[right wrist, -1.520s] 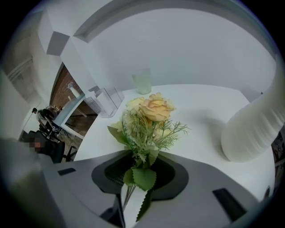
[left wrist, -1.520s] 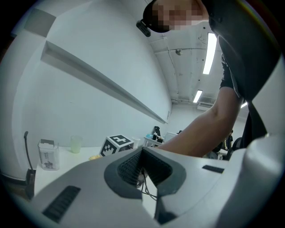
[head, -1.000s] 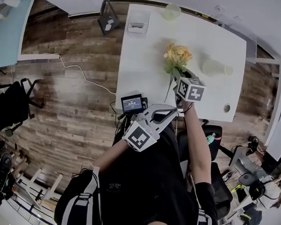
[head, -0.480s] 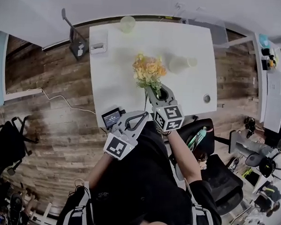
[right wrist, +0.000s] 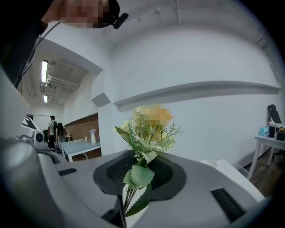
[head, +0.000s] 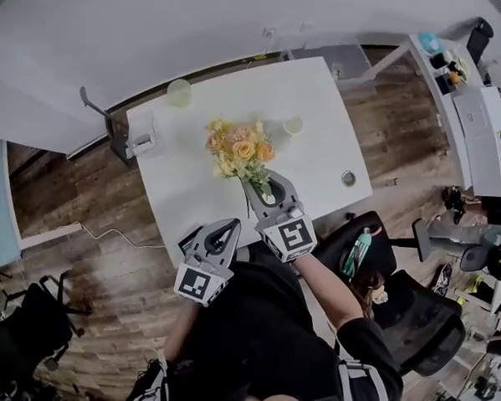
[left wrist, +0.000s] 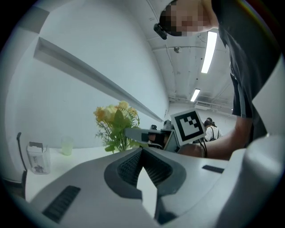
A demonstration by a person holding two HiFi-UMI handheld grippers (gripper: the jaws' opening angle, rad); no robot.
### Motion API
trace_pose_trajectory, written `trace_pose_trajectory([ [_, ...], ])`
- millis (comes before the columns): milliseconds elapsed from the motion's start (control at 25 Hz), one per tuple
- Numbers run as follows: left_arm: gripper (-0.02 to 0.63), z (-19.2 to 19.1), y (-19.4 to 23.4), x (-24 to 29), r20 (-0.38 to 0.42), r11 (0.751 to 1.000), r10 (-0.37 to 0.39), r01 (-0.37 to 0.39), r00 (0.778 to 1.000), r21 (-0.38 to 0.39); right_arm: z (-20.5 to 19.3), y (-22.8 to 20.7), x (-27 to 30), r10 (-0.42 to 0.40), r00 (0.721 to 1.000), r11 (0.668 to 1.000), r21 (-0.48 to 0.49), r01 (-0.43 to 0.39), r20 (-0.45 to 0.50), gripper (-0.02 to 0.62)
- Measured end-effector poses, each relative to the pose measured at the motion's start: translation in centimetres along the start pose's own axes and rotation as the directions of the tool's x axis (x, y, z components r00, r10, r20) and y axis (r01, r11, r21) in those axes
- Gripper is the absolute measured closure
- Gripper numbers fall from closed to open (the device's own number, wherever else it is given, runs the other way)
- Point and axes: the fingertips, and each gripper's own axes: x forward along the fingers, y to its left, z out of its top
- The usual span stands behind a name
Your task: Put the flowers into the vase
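A bunch of yellow and orange flowers (head: 236,149) with green leaves stands upright above the white table (head: 327,99). My right gripper (head: 253,185) is shut on its stems, which run down between the pads in the right gripper view, with the blooms (right wrist: 150,118) above the jaws. A pale vase (head: 293,125) stands on the table just beyond and right of the bunch. My left gripper (head: 230,225) hovers at the table's near edge, shut and empty, with its fingertips meeting (left wrist: 141,152). From there the bunch (left wrist: 116,127) and the right gripper (left wrist: 149,136) show ahead.
A pale green cup (head: 179,91) and a small clear box (head: 142,135) stand at the table's far left. A small round object (head: 347,178) lies near the right edge. A black chair with a green bottle (head: 357,253) is by my right side.
My right gripper has risen with the flowers, lifting them off the table and turning them upright. The left gripper has hardly moved. The head view has swung round.
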Motion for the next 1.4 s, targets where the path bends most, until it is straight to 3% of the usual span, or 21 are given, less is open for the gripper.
trace_pose_trajectory([
  [280,0.561,0.7,-2.0,2.0,-0.011,0.999,-0.03,0.03,0.999,0.03,8.4,-6.0,-1.3,-0.065,0.968,0.991,-0.094,0.09,0.244,0.5],
  [720,0.561,-0.3,-3.3,3.8,-0.079,0.999,-0.022,0.024,0.997,0.027,15.4,-15.4,-2.4,-0.155,0.854,0.947,-0.17,0.271,0.496,0.5],
  [880,0.561,-0.9,-3.6,4.2,-0.1,0.999,-0.007,0.011,0.995,0.031,14.7,-17.1,-1.9,-0.179,0.835,0.921,-0.209,0.328,0.52,0.502],
  [1000,0.561,-1.1,-3.1,4.4,-0.113,1.0,0.012,-0.009,0.994,0.029,13.6,-17.5,-1.1,-0.177,0.829,0.919,-0.213,0.332,0.53,0.502],
  [1400,0.561,-2.5,-4.0,6.0,-0.209,0.998,0.018,-0.004,0.978,0.068,6.0,-18.5,0.6,-0.201,0.873,0.911,-0.241,0.333,0.445,0.502],
])
